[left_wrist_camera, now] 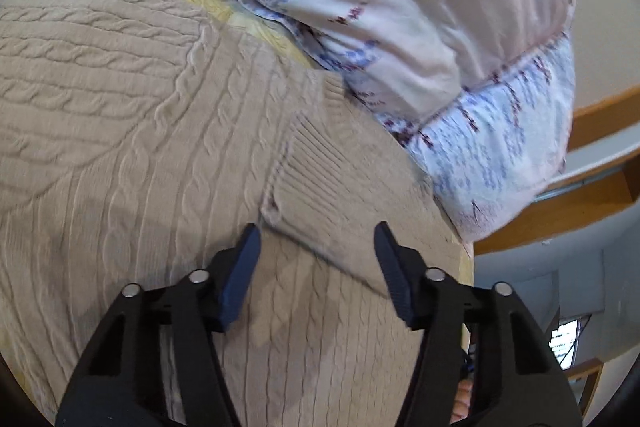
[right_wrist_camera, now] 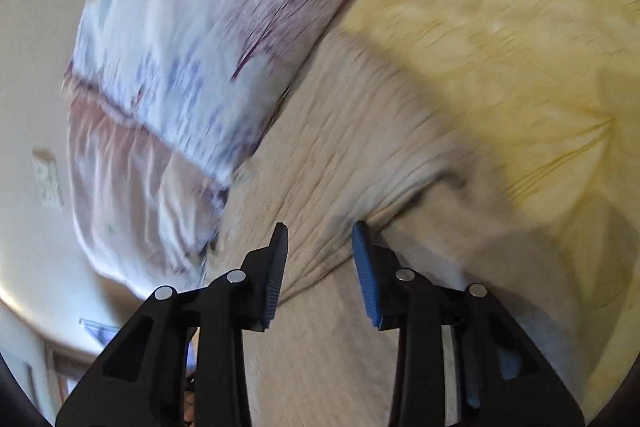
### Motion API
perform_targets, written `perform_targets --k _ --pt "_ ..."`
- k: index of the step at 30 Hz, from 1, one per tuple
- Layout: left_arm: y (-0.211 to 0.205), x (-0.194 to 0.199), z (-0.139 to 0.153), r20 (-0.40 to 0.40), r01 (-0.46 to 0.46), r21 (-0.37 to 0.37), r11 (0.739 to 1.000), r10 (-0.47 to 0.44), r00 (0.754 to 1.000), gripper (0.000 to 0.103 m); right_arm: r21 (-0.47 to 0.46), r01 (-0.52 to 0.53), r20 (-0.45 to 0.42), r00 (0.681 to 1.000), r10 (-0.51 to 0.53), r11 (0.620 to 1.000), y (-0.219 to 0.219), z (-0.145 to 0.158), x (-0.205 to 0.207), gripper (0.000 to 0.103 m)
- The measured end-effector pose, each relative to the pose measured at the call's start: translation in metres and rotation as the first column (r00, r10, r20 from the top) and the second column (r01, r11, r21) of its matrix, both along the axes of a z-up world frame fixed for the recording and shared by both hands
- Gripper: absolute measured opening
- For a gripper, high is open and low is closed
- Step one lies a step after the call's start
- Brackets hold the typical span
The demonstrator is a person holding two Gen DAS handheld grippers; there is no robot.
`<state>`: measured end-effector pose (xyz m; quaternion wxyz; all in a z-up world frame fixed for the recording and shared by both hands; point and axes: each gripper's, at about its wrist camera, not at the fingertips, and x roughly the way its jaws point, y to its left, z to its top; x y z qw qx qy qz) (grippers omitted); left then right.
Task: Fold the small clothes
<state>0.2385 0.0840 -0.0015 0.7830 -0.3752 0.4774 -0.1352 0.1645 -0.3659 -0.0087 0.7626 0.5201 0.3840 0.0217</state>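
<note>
A beige cable-knit sweater (left_wrist_camera: 140, 131) lies spread on the bed and fills most of the left wrist view. A sleeve with a ribbed cuff (left_wrist_camera: 320, 179) lies folded over its body. My left gripper (left_wrist_camera: 318, 239) is open and empty, just above the knit, with the cuff end between its fingertips. In the blurred right wrist view the sweater (right_wrist_camera: 352, 155) lies below my right gripper (right_wrist_camera: 320, 235), which is open and empty. A raised fold of knit touches its right fingertip (right_wrist_camera: 362, 247).
A floral pink and blue pillow (left_wrist_camera: 420, 7) lies against the sweater's far edge; it also shows in the right wrist view (right_wrist_camera: 180, 47). A yellow patterned bedsheet (right_wrist_camera: 500, 27) covers the bed. The bed edge and wooden furniture (left_wrist_camera: 580, 195) are at the right.
</note>
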Motion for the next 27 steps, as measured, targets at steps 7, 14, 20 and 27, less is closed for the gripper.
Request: perform_targets --k 7,14,20,27 --pt "0.004 0.017 -0.007 -0.030 -0.011 0.029 1.000 0.012 0.999 0.020 -0.028 0.034 -0.035 0.999 -0.035 0.999 0.000 0.002 -0.018 0.037" --pt "0.003 0.022 -0.003 0.007 0.008 0.101 0.995 -0.008 1.000 0.008 -0.057 0.054 -0.021 0.998 -0.055 0.997 -0.006 -0.002 -0.012 0.036" --pt "0.003 0.026 0.002 0.031 -0.021 0.169 0.985 0.016 0.999 0.007 -0.137 0.051 -0.010 0.999 -0.052 0.989 -0.003 -0.004 -0.012 0.009" --pt "0.032 -0.018 0.025 0.090 -0.034 0.174 0.984 0.019 0.996 0.044 -0.325 0.064 -0.038 0.996 -0.080 0.944 0.008 0.019 -0.029 0.033"
